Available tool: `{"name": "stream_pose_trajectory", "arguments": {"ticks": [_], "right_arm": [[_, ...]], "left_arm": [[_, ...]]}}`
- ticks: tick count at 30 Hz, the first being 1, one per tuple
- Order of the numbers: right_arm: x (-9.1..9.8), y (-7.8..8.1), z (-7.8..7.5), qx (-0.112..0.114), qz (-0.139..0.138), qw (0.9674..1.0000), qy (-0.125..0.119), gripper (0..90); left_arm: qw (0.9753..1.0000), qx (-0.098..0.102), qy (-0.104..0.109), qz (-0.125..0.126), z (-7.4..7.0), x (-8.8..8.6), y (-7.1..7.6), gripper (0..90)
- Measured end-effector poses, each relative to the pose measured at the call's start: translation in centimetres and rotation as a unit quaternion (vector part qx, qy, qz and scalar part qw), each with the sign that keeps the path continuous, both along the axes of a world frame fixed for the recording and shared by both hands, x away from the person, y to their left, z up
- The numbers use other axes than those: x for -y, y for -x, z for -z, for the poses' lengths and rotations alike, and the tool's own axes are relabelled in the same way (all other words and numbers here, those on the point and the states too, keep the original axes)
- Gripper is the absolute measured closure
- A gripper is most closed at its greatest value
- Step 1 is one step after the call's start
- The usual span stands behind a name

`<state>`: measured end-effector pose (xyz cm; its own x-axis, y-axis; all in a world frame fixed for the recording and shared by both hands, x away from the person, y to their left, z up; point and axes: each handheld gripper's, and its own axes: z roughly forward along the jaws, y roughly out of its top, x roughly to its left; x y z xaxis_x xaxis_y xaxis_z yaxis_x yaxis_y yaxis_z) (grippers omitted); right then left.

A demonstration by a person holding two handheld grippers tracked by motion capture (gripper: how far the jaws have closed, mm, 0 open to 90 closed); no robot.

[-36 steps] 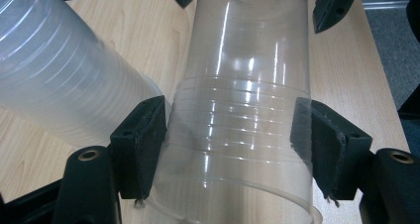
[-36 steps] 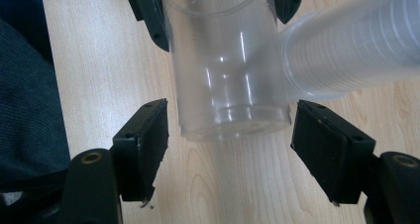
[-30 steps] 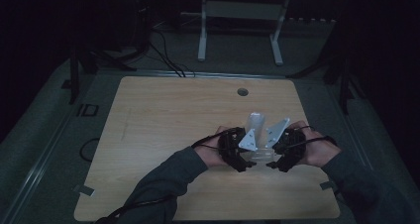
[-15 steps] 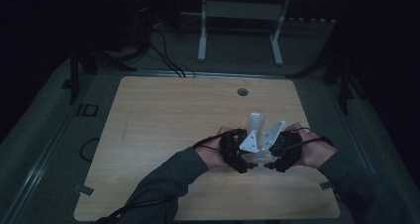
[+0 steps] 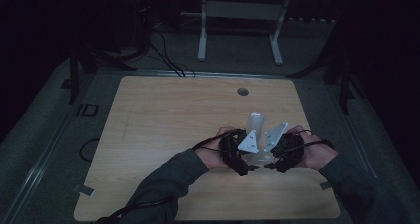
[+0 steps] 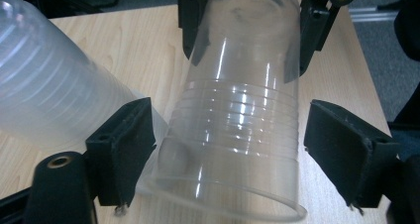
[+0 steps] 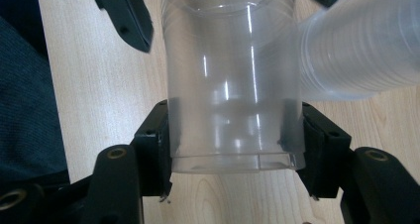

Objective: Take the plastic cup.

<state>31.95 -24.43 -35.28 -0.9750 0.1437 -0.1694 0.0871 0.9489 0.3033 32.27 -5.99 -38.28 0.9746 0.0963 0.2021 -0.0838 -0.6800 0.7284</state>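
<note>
Table (image 5: 163, 135): pale wood top with a round hole (image 5: 242, 91) near its far edge; I see my two forearms come in over the near edge, hands close together right of centre.

Stack of cups (image 6: 44, 85): clear ribbed plastic, lying on its side on the wood just beside the work, its rim end next to the single cup; also in the right gripper view (image 7: 356, 50).

Single cup (image 6: 237, 125): clear plastic, lying between my two grippers above the table, wide rim toward my left hand, flat base toward my right. In the high view it is a pale shape (image 5: 260, 157) between the two hands.

Right gripper (image 7: 235, 135): jaws have just been closing and now press on both sides of the cup's base end (image 7: 233, 110); I hold the cup here.

Left gripper (image 6: 233, 149): jaws have just been opening; they stand wide at the rim end, the right jaw clear of the wall, the left one just beside the rim, whether touching I cannot tell.
</note>
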Motion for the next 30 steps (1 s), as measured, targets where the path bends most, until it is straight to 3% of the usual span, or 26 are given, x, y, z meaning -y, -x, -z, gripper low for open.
{"name": "stream_pose_trajectory", "arguments": {"ticks": [3,6,15,21,30], "right_arm": [[0.2,0.0,0.1,0.002,0.002,1.0,-0.005,40.9],[0.6,0.0,0.4,0.001,0.011,0.9998,-0.014,40.9],[1.6,-0.2,0.9,0.009,0.027,0.9987,-0.043,40.9],[2.2,-0.2,1.0,0.018,0.038,0.9962,-0.076,40.9],[3.2,-0.2,1.5,0.031,0.063,0.9891,-0.13,41.0]], "left_arm": [[0.9999,0.004,0.014,-0.008,-0.2,-0.4,-0.1,19.4],[0.9994,-0.006,0.032,-0.014,-0.4,-0.9,-0.4,19.4],[0.9973,-0.009,0.066,-0.031,-1.3,-2.5,-0.9,19.3],[0.9943,-0.018,0.095,-0.047,-2.0,-3.7,-1.4,19.0],[0.9924,-0.023,0.106,-0.059,-2.3,-4.5,-1.8,18.7]]}}
